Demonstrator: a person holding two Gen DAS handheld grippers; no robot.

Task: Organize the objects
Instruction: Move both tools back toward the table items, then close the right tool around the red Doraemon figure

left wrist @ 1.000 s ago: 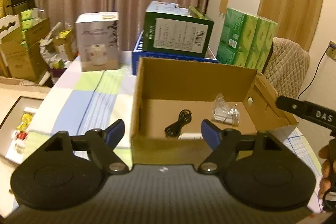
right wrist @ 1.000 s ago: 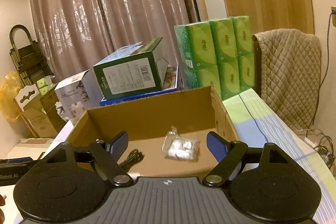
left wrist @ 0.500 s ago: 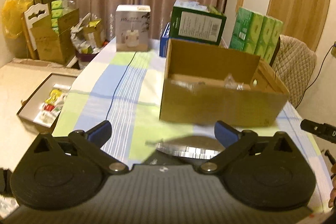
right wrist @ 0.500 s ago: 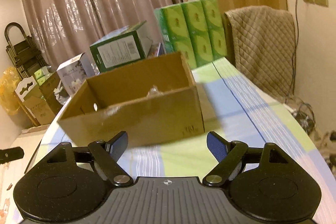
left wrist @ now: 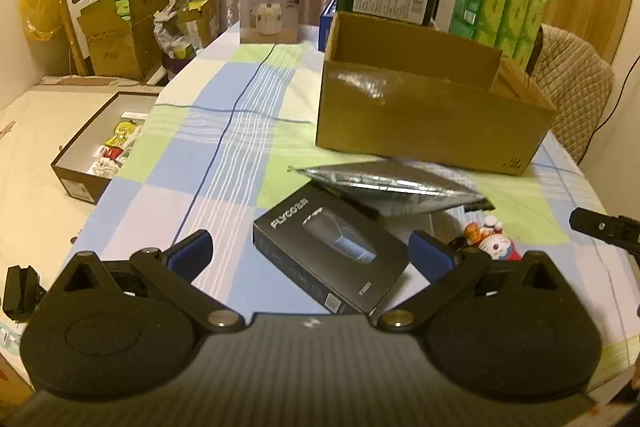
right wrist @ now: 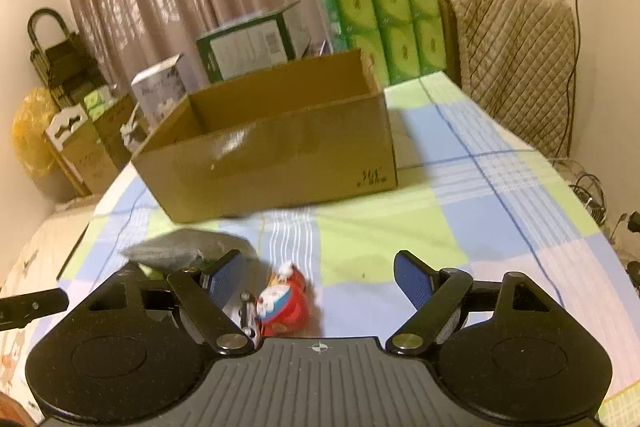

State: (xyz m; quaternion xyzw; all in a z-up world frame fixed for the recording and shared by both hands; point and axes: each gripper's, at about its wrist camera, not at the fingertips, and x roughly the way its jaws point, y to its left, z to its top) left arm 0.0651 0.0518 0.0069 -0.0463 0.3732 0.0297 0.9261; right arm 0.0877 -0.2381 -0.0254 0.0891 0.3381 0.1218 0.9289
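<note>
Pulled back from over the cardboard box (left wrist: pixel 432 123) to the near table; left gripper (left wrist: pixel 312 253) just widened, straddling the black box (left wrist: pixel 332 251) without touching. Right gripper (right wrist: pixel 320 281) spread, empty, toy (right wrist: pixel 286 301) near its left finger. Best lowered square over the black box's narrow width, then closed.

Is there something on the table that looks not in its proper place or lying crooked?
Yes. The black box lies diagonally on the tablecloth, and the silver foil bag and small toy figure sit loose outside the cardboard box.
</note>
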